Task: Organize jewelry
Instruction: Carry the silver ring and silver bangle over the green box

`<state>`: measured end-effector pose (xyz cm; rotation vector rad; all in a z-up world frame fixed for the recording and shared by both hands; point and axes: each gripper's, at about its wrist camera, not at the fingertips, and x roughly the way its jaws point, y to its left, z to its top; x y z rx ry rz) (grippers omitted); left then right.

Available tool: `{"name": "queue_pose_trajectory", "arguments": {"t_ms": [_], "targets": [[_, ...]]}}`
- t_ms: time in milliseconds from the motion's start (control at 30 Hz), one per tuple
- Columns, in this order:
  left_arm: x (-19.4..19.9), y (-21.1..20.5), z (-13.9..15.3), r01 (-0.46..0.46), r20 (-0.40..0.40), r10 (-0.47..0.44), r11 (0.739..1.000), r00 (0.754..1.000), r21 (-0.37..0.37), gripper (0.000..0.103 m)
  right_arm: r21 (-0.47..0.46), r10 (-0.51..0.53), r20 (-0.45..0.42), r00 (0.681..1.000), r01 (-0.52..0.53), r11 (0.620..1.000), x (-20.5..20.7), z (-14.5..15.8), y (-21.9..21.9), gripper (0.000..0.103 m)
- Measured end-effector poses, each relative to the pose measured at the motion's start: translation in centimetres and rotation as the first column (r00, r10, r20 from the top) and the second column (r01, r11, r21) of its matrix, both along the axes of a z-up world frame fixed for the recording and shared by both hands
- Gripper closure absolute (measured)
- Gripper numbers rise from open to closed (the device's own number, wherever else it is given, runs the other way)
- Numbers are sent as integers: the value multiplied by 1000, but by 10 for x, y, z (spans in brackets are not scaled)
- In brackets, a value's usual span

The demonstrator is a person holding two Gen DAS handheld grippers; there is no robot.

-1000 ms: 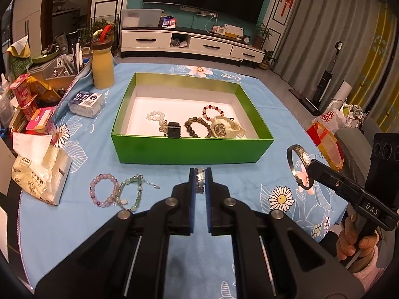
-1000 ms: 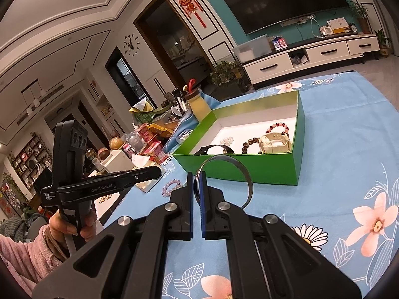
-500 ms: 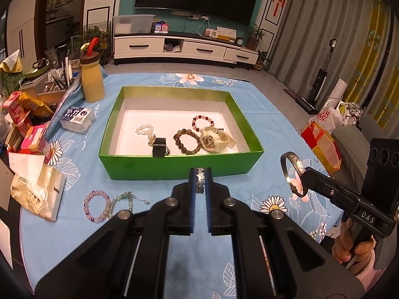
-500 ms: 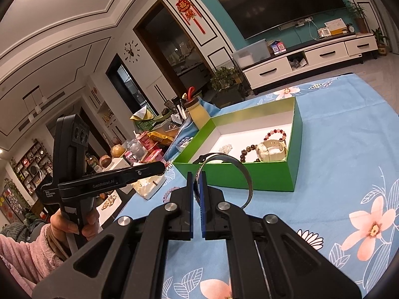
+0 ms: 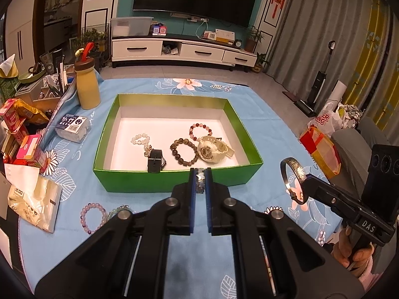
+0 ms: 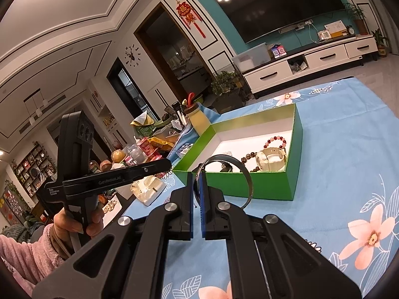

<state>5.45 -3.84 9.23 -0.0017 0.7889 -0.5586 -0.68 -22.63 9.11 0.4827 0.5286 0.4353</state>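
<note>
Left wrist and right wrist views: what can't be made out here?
- Small silvery piece in the left gripper: pads cover most; type unclear.
- Pale green bracelet: left view, gripper body hides half.
- Silver bangle in the right gripper: engraving unreadable.
- Black item in green box: unidentifiable.

Box (image 5: 174, 183): on the table (image 5: 269, 114), mid-surface, between the bottle and the near edge. In it, near its front wall: clear-bead bracelet (image 5: 140, 139) at left; small clasp case (image 5: 154, 164) in front of that bracelet, against the front wall; dark-bead bracelet (image 5: 184, 151) at centre; watch (image 5: 212, 148) to the right, touching it; red-bead bracelet (image 5: 200, 129) behind the watch.
Outside the box, toward the table's near-left corner: two bead bracelets (image 5: 92, 214) side by side.
Left edge: tissue pack (image 5: 35, 200), snack cartons (image 5: 27, 149).
Behind the box's left corner: bottle (image 5: 87, 86); packet (image 5: 72, 126) in front of it.
</note>
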Motion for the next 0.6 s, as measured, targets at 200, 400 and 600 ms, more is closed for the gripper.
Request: {"name": "queue_pose_trajectory", "arguments": {"t_ms": [200, 400, 600], "targets": [[8, -1, 0, -3, 1, 3, 1000, 1000, -7, 97, -2, 0, 7, 1000, 0, 1000, 5, 3, 0, 99], [18, 1, -2, -10, 0, 10, 1000, 1000, -11, 97, 0, 0, 8, 1000, 0, 1000, 8, 3, 0, 99], [28, 2, -3, -16, 0, 16, 1000, 1000, -18, 97, -4, 0, 10, 1000, 0, 1000, 12, 5, 0, 99]]}}
